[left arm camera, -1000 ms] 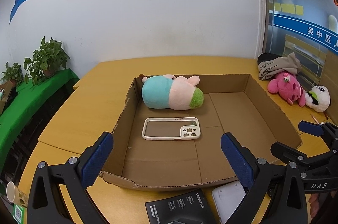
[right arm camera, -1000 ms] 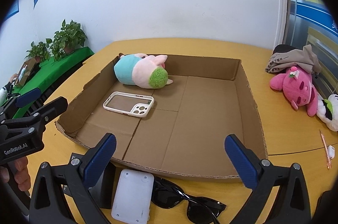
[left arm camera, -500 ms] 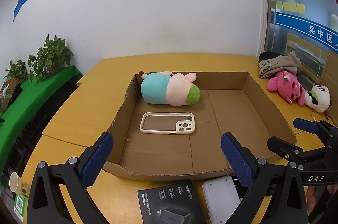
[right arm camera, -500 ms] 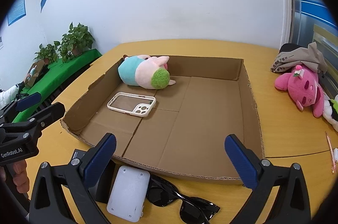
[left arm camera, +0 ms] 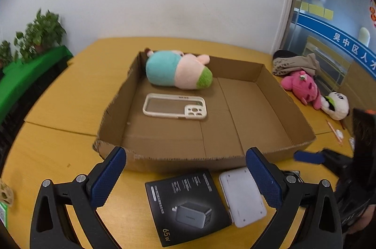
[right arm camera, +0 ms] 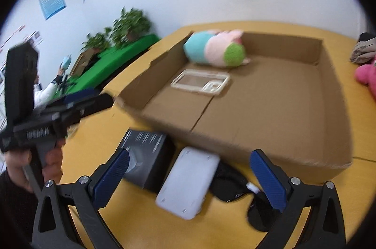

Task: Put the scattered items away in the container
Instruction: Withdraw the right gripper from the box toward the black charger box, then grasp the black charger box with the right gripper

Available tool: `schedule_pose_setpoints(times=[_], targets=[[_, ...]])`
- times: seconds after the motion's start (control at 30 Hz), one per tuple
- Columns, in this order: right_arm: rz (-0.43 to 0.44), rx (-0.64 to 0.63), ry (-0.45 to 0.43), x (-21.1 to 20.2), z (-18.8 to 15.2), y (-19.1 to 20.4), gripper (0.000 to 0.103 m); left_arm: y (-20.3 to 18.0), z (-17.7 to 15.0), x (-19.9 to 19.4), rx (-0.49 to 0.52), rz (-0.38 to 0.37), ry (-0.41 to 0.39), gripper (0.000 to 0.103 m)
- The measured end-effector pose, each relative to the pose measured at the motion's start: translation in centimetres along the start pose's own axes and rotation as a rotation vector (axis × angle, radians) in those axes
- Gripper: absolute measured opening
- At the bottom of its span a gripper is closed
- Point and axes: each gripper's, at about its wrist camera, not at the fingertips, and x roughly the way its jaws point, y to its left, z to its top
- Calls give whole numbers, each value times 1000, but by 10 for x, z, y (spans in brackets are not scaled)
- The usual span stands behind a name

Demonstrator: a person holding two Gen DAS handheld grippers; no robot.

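Both claws gape empty: the right claw [right arm camera: 189,177] hovers over the flat white rectangular device [right arm camera: 188,182] on the yellow table [right arm camera: 98,150], seemingly not touching; left claw [left arm camera: 185,180] above the black charger box [left arm camera: 188,204].

sunglasses [right arm camera: 231,185] mostly under white case [right arm camera: 186,182]

Both cameras sit low at the table's [left arm camera: 58,103] near edge, facing the far wall. The left looks squarely over the box [left arm camera: 188,160]; the right (tilted, blurred) looks from closer, angled leftward. Both share the box [right arm camera: 235,138], charger carton [left arm camera: 188,204] and white pack [right arm camera: 188,180].
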Motion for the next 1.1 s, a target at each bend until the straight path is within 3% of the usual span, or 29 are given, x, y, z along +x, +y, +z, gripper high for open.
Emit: schedule_pose_setpoints(times=[0.3,0.5,0.7,0.8,0.93,1.1], targets=[[124,-144,116,38,-27,58,102,58,-22,34,-58,-106,131,103],[79,-215,175,65,-28,81,102,75,-36,63,-96,-254,218,103],[63,-266,208,87,-32,97,102,78,-46,91,-135,-339,301,103],[28,-305,214,97,-35,105,103,80,-49,98,-168,-381,299,100],[5,-279,229,107,-34,104,88,68,-53,96,-99,-354,268,95],[-50,-315,237,114,-44,110,86,72,-57,93,-116,-349,229,90]])
